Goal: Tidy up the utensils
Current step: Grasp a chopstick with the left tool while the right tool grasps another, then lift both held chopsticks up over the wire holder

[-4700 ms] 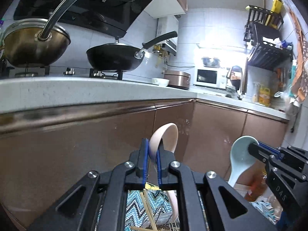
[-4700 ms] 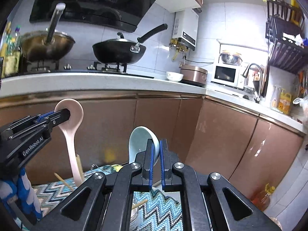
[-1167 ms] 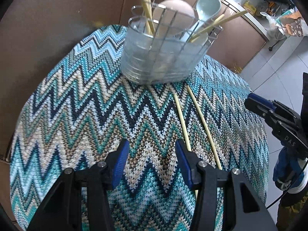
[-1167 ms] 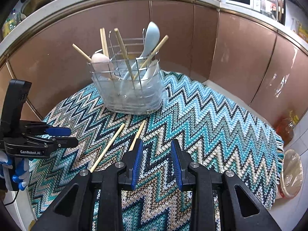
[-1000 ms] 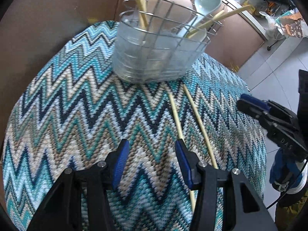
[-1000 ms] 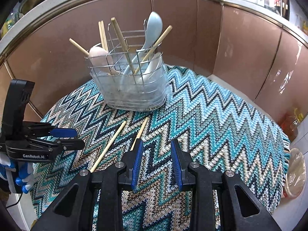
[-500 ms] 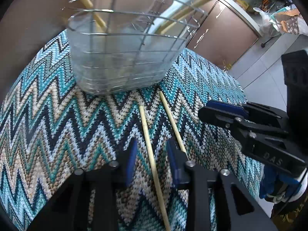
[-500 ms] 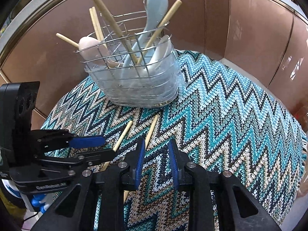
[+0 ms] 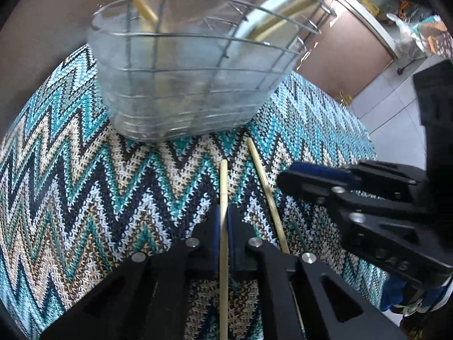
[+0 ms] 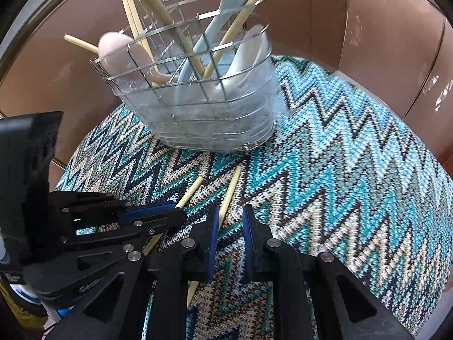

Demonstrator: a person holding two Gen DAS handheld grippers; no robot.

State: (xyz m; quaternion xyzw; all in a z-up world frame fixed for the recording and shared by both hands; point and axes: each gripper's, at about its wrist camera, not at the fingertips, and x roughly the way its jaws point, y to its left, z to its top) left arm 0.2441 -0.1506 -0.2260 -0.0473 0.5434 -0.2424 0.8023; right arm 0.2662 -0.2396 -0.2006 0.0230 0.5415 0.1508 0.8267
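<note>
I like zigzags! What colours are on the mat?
Teal, blue, black, cream and tan zigzags on the mat, clearest in the right wrist view.

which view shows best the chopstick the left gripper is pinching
The left wrist view: the chopstick runs straight up the middle between the shut left gripper pads, its tip clear on the mat. In the right wrist view that chopstick shows only its far end; the left gripper hides the rest.

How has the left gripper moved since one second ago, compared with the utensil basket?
Yes. The left gripper has moved toward the utensil basket and shut on a chopstick lying on the zigzag mat.
</note>
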